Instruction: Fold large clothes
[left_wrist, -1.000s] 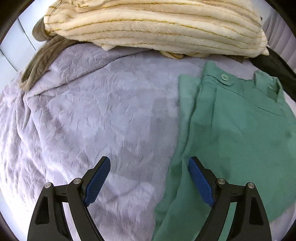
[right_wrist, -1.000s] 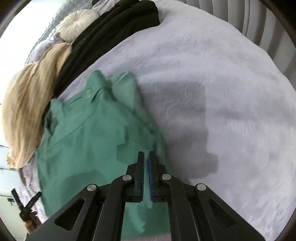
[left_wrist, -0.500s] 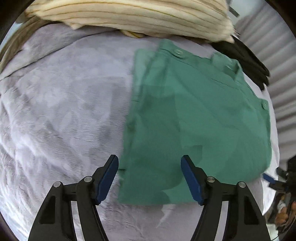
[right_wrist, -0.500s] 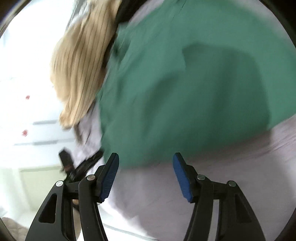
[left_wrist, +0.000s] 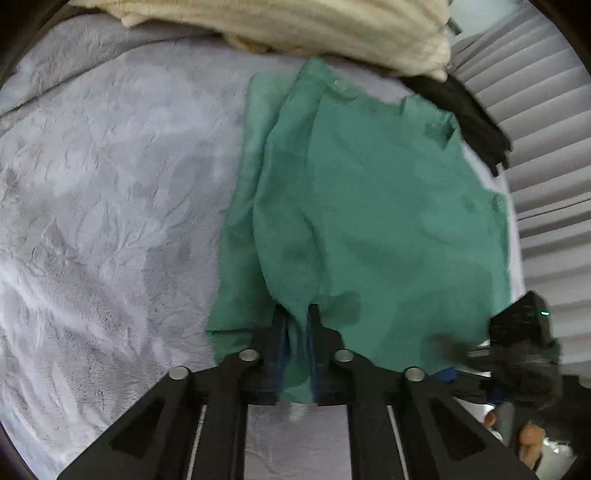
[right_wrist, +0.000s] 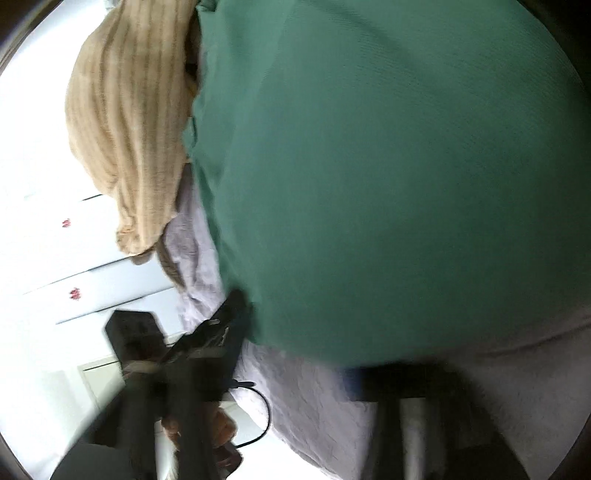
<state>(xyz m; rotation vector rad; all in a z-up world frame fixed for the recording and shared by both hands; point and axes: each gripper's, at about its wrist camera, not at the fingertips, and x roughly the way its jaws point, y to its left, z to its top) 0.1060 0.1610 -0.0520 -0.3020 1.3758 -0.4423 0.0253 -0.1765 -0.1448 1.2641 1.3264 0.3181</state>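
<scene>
A green garment (left_wrist: 369, 206) lies partly folded on the grey bedspread (left_wrist: 110, 192). My left gripper (left_wrist: 297, 332) is shut on the garment's near hem, cloth bunched between its blue pads. In the right wrist view the green garment (right_wrist: 388, 166) fills most of the frame, very close and blurred. My right gripper (right_wrist: 391, 373) sits at the garment's near edge; its fingers are blurred and mostly hidden, so I cannot tell how the jaws stand. The right gripper also shows in the left wrist view (left_wrist: 517, 343) at the garment's right corner.
A cream striped blanket (left_wrist: 295, 29) is piled at the head of the bed, also in the right wrist view (right_wrist: 129, 122). A black garment (left_wrist: 469, 118) lies at the far right by grey pleated curtains (left_wrist: 535, 129). White cupboards (right_wrist: 44, 258) stand beyond the bed.
My left gripper has closed on the near hem of the green garment. My right gripper has moved in closer to the garment's edge, and its view has blurred.
</scene>
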